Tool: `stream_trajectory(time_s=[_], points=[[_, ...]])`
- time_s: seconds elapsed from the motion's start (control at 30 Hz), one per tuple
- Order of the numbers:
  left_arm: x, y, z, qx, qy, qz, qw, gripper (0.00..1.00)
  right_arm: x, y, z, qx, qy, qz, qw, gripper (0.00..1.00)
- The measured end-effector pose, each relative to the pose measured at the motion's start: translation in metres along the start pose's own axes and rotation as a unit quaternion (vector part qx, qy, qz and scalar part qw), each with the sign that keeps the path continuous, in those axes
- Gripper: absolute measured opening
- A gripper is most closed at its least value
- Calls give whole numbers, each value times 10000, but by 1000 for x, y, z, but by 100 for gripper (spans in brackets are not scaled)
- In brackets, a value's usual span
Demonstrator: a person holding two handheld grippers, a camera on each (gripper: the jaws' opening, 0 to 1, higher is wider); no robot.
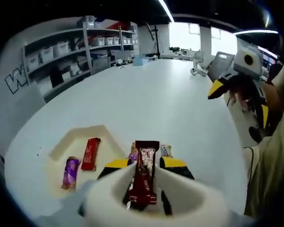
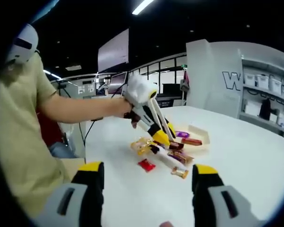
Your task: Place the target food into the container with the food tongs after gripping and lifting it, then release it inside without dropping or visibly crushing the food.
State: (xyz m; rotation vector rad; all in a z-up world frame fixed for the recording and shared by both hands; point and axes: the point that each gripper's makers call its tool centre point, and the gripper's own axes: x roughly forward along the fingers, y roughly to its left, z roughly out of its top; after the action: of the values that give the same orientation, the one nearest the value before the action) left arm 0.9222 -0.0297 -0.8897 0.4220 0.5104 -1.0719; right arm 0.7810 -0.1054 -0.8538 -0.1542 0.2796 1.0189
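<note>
Left claw (image 1: 144,166) closed on a dark red bar (image 1: 145,177), just beside tray (image 1: 80,137) on table (image 1: 170,109). Right claw (image 2: 149,177) wide open, empty.

Left gripper view looks down close over the tray (image 1: 80,137); right gripper view faces it from farther back.

Left gripper (image 1: 146,165) low over white table (image 1: 170,109), yellow tips either side of dark red snack bar (image 1: 144,177), bar looks pinched between them, standing on end. Cream tray (image 1: 80,139) just left, near table's near edge; red bar (image 1: 90,153) and purple bar (image 1: 70,172) lying inside. Two small wrappers (image 1: 165,150) peek out behind tips. Right gripper (image 1: 236,75) up at far right, off table, hand on it. Shelves (image 1: 80,52) with bins in back.
</note>
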Motion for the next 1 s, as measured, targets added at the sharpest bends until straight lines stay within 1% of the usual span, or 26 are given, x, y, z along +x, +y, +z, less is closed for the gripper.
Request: stream_trajectory(time_s=[0.23,0.47,0.7,1.0], points=[[-7,17,6,60,-13,146,9999,22,-1,2,-1,18,2,0,10000,74],[-6,34,9,95,8,272,9996,22,-2,1,-1,22,3,-16,10000,74],[-1,53,9,105,40,419,9991,22,-3,0,-3,25,15,-43,10000,74],[10,62,6,126,89,515,9986,22,-5,-1,-3,25,24,-69,10000,74]])
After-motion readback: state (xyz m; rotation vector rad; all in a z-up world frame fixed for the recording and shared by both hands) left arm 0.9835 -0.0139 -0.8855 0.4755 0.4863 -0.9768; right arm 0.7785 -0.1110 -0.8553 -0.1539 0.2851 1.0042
